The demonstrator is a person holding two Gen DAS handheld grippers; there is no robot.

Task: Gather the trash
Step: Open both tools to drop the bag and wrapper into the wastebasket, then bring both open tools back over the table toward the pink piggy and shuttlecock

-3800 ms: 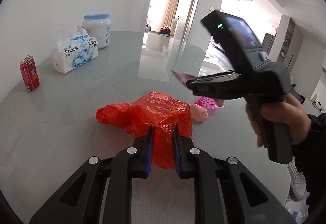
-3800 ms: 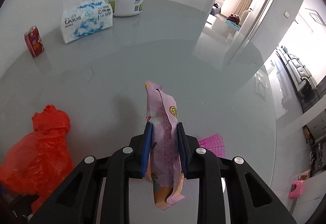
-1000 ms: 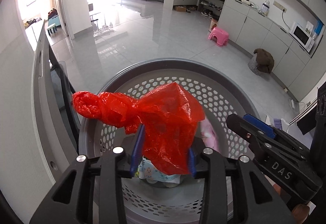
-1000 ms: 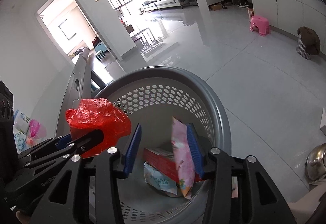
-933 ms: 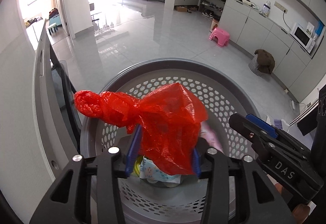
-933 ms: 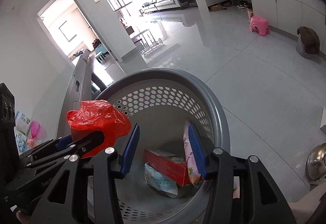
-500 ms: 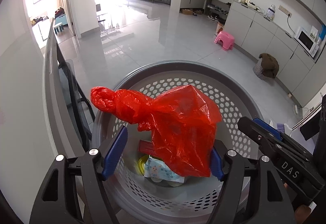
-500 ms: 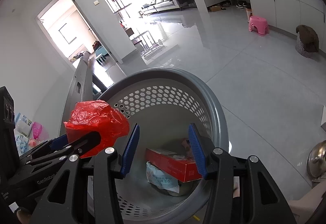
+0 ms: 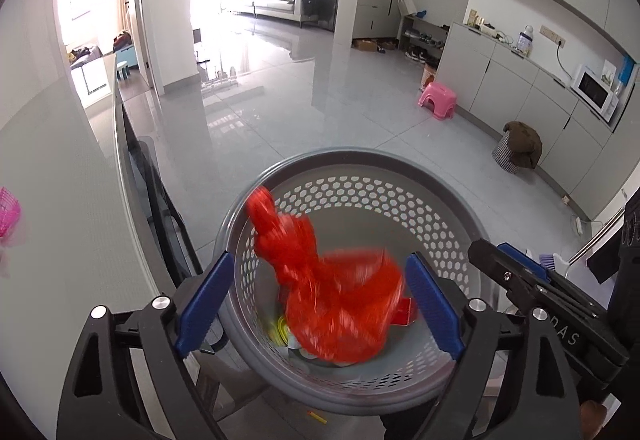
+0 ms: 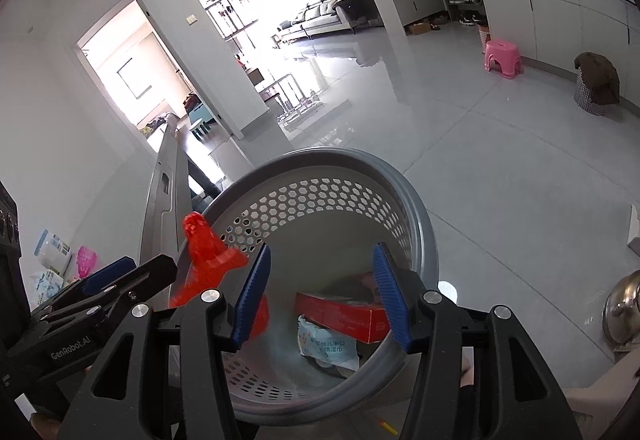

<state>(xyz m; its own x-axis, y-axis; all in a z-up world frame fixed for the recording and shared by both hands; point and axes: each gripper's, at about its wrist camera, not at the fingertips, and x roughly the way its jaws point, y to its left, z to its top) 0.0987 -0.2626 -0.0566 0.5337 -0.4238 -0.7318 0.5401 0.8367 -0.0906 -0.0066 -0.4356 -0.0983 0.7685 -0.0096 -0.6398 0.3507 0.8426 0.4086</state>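
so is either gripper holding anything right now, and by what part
Nothing is held. The left gripper is opening, and the blurred red plastic bag drops clear of its pads into the grey basket. The right gripper is opening too, nothing between its pads.

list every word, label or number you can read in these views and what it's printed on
"GenRobot.AI": on the black left gripper, in the right wrist view.
"DAS": on the black right gripper, in the left wrist view; the start of the word is cut off.
Pale blue soft wipes packet in the grey perforated basket: printed characters, too blurred to read.
Flat red carton: small print, unreadable.
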